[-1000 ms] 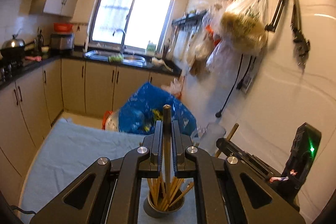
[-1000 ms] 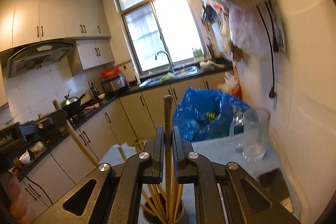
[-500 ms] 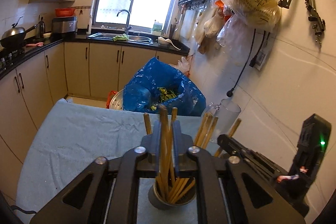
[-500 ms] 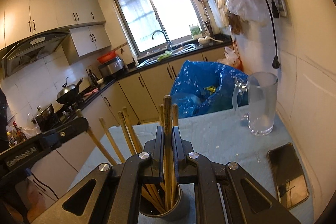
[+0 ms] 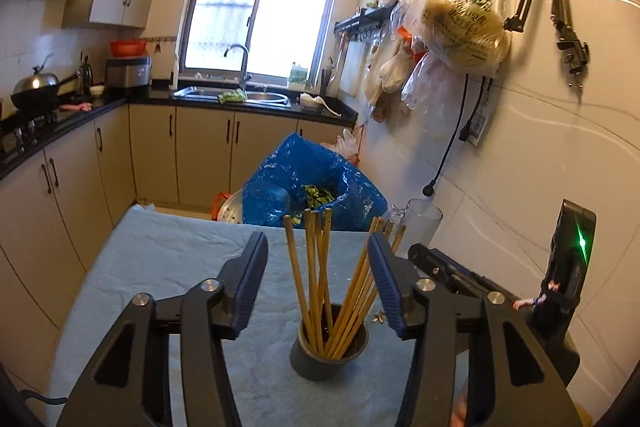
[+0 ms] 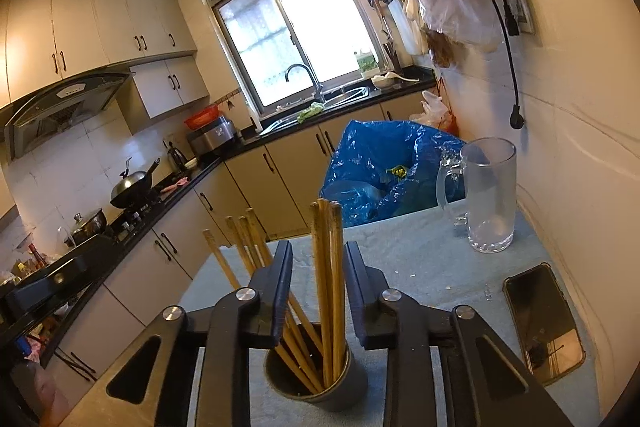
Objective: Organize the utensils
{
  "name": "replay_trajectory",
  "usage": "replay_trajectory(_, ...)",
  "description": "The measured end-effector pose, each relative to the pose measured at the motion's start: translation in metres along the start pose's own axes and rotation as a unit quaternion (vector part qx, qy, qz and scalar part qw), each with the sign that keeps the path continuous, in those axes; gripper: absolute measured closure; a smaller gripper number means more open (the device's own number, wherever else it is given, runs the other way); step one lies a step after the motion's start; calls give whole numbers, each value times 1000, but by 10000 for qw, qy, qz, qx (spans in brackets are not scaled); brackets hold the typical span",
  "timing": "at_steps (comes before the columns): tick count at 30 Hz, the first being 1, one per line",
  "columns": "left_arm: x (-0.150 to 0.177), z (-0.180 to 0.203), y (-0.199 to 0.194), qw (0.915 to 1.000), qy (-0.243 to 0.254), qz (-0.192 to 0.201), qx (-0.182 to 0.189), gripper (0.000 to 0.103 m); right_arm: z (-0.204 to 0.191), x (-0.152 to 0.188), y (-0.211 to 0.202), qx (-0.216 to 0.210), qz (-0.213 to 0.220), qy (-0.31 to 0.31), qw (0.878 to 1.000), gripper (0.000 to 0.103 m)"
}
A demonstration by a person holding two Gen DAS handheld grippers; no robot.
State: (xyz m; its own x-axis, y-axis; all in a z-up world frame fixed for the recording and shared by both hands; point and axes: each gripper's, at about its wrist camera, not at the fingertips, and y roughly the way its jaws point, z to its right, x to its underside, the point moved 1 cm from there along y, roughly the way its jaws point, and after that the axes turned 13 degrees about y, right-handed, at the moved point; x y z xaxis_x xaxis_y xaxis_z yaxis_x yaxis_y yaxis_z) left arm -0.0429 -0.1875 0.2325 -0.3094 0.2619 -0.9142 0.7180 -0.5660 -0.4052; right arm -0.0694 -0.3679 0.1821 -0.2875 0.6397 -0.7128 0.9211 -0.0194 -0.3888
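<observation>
where slim wooden chopsticks (image 5: 316, 267) fan, round dark metal cup (image 5: 328, 357) stands.

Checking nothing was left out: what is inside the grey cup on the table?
The cup holds wooden chopsticks standing upright and fanned out. Their lower ends and the cup's bottom are hidden by its wall.

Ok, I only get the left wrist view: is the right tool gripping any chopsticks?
Observer: No. The right tool has its jaws opening. Three chopsticks stand between them in the cup, not gripped.
Operator: Anything on the cloth past that tool?
Observer: A phone lies flat, on the wall side of the cup.
Operator: And the mug?
Observer: The glass mug stands upright and looks empty, its handle toward the blue bag.
</observation>
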Motion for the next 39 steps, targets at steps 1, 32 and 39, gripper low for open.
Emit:
replay_trajectory(1,2,0,-9,10000,24,28,-61,42,-1,1,-5,-2,10,-8,10000,70)
replay_trajectory(32,123,7,-211,9625,-171,840,-2572,0,-13,136,-153,470,137,-111,9987,47)
replay_trajectory(39,139,-5,-202,9614,-262,492,-2694,0,-23,147,-154,609,109,-322,9976,45)
